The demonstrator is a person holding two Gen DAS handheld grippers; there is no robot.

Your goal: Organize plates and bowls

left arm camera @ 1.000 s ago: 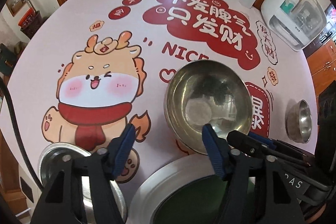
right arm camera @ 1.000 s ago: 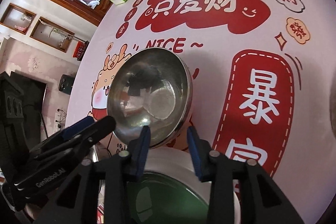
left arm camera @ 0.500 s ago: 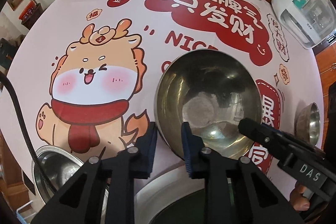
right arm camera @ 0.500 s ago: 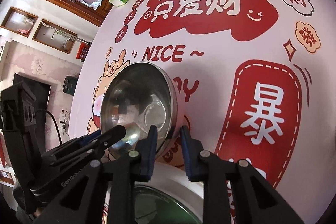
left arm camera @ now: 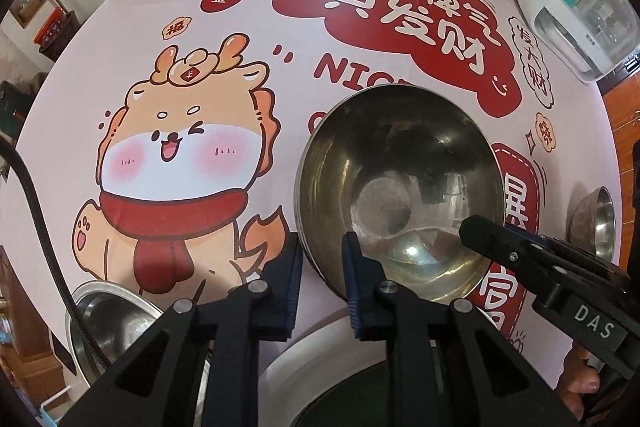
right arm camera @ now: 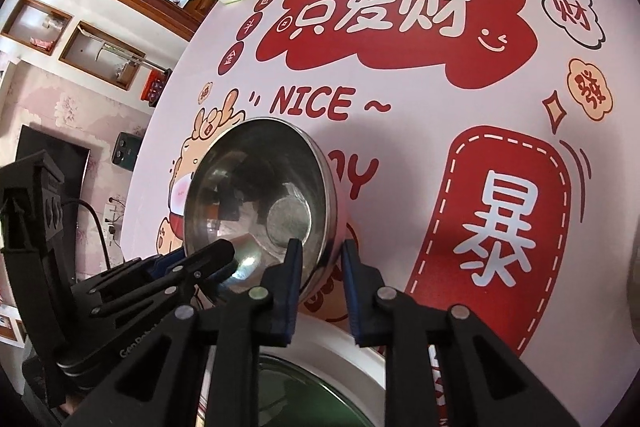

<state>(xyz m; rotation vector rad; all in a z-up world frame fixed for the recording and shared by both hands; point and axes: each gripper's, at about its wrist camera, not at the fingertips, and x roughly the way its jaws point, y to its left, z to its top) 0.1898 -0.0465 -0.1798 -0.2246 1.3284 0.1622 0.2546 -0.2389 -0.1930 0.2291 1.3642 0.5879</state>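
Clearly both the left gripper (left arm camera: pixel 320 287) and right gripper (right arm camera: pixel 318 285) have just closed, pinching the steel bowl's (left arm camera: pixel 400 187) thin rim nearest the plate (left arm camera: pixel 316 367); light, rigid, slippery.

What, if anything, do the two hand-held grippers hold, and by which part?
Both hold the large steel bowl by its rim: the left hand-held gripper and the right hand-held gripper each pinch its near edge.

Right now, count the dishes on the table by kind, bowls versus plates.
Steel bowls: 3, the big bowl pinched by both grippers, a small bowl at the right edge, another bowl lower left.
Plates: 1, the white-rimmed plate nearest the camera.
Total: 4.
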